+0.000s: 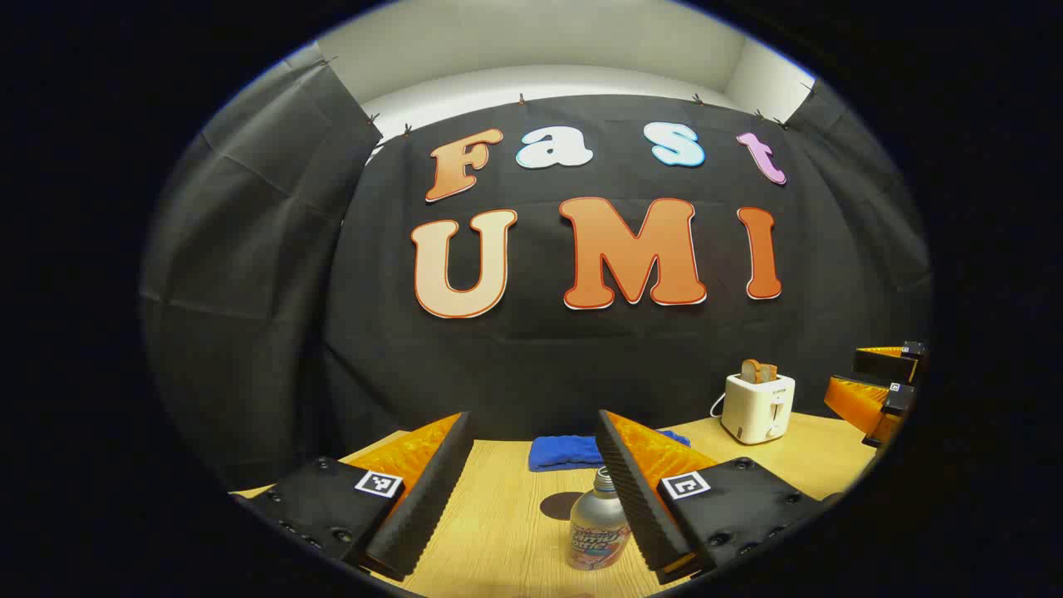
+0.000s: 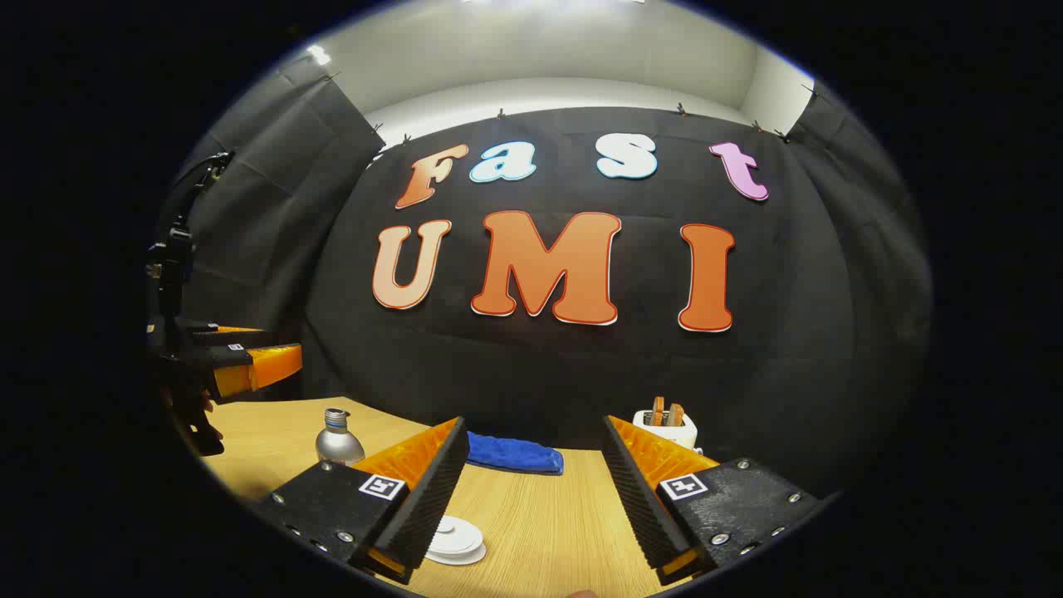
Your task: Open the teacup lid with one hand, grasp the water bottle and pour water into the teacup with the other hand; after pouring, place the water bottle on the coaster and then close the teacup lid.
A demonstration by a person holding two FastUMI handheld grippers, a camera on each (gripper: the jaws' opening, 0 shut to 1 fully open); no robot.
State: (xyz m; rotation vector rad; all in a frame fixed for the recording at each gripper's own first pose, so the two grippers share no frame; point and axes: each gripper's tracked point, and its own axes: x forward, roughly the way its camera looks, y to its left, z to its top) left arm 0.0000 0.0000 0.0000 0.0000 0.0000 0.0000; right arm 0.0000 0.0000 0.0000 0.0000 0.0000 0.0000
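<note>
Both fingers of the left gripper [image 1: 536, 490] stand wide apart, the water bottle [image 1: 596, 531] upright just inside the right one, neck up, its long axis vertical, uncapped. Closing off-centre could tip it and spill. Beyond it lies the dark coaster [image 1: 561, 504] on the tabletop [image 1: 498, 531]. Right gripper [image 2: 531, 498] fingers also stand apart, the white teacup lid [image 2: 455, 538] beside the left one.

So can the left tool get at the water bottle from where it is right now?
Probably yes. The left tool is open, and the water bottle stands upright on the table just inside its right-hand finger. Nothing sits between them, though the bottle is off-centre in the gap.
</note>
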